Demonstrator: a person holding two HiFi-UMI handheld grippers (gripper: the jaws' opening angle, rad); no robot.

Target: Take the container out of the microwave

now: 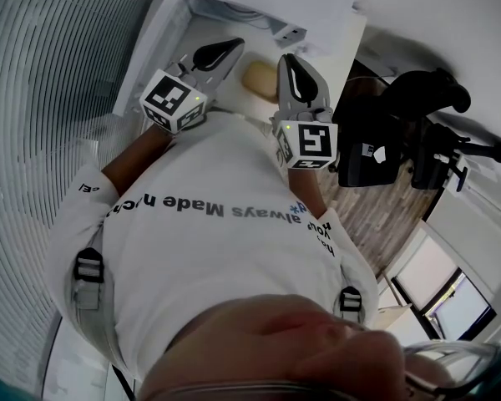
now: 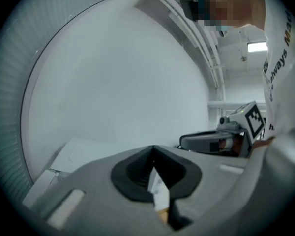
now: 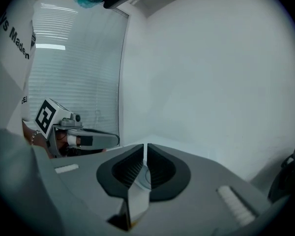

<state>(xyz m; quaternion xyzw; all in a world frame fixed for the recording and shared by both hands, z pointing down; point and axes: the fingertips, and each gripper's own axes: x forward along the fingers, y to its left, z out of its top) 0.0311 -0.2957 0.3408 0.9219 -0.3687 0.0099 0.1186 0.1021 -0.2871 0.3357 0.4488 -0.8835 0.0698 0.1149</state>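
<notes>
Your left gripper (image 2: pixel 155 170) and right gripper (image 3: pixel 144 163) each pinch the container (image 1: pixel 260 78) by its thin rim, jaws nearly closed on it; it hangs between them before your chest; seems light, thin-walled, probably flexy; grip opposite rims, keep it level

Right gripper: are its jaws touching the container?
Touching. The right gripper view shows the right gripper shut on the thin rim of the container.

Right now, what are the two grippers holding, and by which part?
Both hold the pale, thin-walled container with tan contents: left gripper and right gripper each pinch its thin edge, on opposite sides.
</notes>
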